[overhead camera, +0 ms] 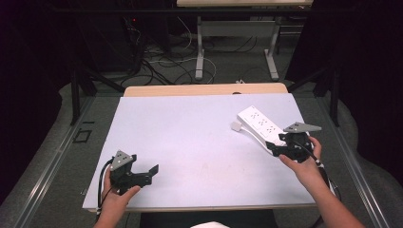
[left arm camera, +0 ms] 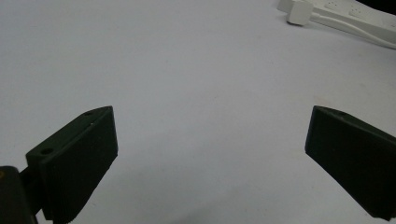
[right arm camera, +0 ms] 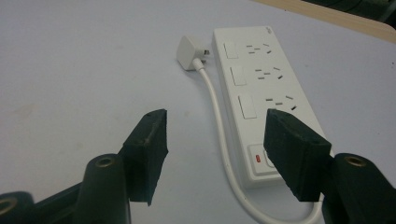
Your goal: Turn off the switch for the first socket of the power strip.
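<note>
The left hand-held gripper hangs over the pale bench, its two black jaws set wide apart — one at the lower left, the other at the lower right — with nothing but bare surface between them. Far off in the upper right corner lies a white power strip, its white plug resting just beside it on the bench, cord running alongside.

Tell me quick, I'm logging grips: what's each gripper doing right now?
Left gripper: open, holding nothing, over bare table.
Right gripper: open, holding nothing, its jaws either side of the power strip's cable.
</note>
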`<state>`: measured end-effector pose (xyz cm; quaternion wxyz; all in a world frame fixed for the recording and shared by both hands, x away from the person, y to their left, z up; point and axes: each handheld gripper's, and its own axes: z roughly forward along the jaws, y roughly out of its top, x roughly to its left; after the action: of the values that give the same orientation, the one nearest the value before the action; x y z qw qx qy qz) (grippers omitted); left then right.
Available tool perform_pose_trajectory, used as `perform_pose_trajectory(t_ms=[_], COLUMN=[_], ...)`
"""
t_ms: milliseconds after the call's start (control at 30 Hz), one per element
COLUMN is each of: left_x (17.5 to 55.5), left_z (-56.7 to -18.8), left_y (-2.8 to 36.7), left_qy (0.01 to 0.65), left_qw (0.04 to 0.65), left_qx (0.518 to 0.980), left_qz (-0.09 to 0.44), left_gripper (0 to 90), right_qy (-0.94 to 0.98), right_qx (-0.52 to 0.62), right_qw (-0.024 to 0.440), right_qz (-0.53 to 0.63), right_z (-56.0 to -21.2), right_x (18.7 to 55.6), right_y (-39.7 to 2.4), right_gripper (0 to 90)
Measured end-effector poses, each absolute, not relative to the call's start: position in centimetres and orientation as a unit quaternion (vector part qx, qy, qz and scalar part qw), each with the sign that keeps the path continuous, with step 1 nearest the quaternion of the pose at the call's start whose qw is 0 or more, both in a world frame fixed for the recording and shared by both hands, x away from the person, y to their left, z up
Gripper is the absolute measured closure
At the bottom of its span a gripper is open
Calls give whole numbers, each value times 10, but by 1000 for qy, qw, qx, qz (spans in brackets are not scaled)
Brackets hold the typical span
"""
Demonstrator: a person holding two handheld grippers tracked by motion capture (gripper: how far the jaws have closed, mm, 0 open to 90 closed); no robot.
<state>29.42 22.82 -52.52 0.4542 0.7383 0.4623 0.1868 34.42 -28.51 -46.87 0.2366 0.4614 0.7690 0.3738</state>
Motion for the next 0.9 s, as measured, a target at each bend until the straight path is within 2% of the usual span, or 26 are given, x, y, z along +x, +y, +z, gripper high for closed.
perform_pose_trajectory(t_ms=[900], left_x=[295], left_z=[-525], left_y=[229], left_qy=[463], left_qw=[457], left_qx=[736], left_qz=[188], left_gripper=[26], right_qy=[774], right_qx=[472], right_qw=[232], right_qz=[352], right_z=[-457], right_x=[381], right_y=[-287], right_gripper=[470])
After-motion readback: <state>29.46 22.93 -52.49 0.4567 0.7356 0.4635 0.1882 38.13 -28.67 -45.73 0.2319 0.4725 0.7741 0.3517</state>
